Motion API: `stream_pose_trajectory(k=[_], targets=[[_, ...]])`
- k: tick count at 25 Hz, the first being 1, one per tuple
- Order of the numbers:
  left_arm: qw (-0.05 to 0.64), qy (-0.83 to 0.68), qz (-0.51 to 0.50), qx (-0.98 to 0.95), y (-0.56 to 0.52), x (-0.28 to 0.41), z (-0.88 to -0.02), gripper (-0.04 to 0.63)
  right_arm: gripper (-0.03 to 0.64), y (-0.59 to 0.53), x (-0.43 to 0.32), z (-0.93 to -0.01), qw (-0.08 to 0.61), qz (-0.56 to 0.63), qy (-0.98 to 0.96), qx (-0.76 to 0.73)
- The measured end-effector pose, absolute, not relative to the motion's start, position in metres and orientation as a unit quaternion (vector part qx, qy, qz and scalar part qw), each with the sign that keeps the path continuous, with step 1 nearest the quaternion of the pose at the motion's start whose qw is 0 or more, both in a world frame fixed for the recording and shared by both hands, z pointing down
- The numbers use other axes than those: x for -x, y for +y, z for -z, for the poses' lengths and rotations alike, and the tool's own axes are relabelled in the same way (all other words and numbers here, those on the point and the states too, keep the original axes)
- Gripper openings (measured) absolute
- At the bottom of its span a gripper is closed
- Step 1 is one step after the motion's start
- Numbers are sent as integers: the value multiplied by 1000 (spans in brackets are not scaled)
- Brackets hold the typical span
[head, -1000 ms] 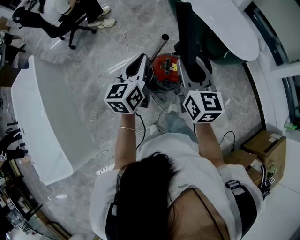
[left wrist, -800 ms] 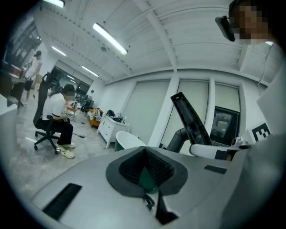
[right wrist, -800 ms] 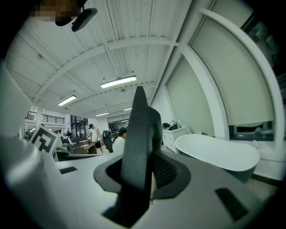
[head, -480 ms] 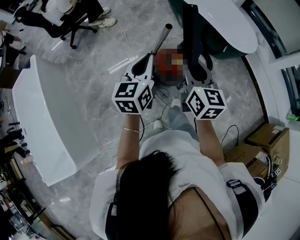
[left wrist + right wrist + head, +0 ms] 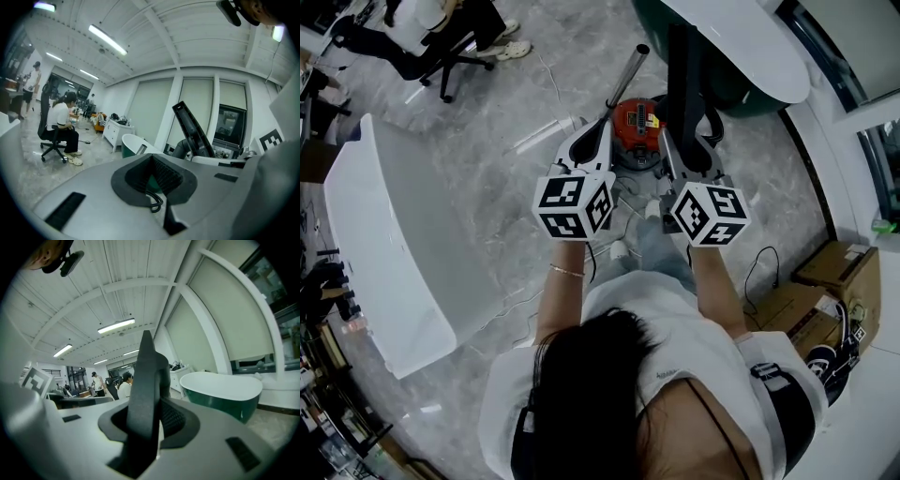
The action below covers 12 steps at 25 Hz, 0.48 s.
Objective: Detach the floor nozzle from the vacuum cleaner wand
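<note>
At chest height, nozzle and wand are held apart.
Right gripper (image 5: 690, 141) pinches the flat, matte-black floor nozzle (image 5: 682, 75), tilting it up clear of the tube. Left gripper (image 5: 598, 127) is pressed together with nothing thick in it. Just beyond, the smooth silver wand (image 5: 626, 80) slants away with its open end bare, so the separation looks done. Farther down, a glossy red canister (image 5: 636, 131) sits on the veined grey floor (image 5: 516, 94).

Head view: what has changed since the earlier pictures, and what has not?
The left tool shifted right, closer to the right tool. The far end of the metal wand swung further from the person. The right tool stayed clamped on the black nozzle, and the red vacuum stayed put.
</note>
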<state>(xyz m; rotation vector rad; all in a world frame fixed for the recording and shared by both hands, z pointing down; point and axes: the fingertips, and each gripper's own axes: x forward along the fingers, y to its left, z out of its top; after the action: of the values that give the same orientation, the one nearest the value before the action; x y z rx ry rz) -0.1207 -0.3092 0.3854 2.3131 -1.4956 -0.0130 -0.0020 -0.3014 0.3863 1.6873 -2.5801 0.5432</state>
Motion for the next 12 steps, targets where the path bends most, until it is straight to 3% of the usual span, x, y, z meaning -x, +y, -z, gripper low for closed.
stream_pose_trajectory(k=[12], targets=[[222, -551, 2, -805, -295, 129, -401, 3, 129, -292, 9, -397, 30, -177, -824, -537]])
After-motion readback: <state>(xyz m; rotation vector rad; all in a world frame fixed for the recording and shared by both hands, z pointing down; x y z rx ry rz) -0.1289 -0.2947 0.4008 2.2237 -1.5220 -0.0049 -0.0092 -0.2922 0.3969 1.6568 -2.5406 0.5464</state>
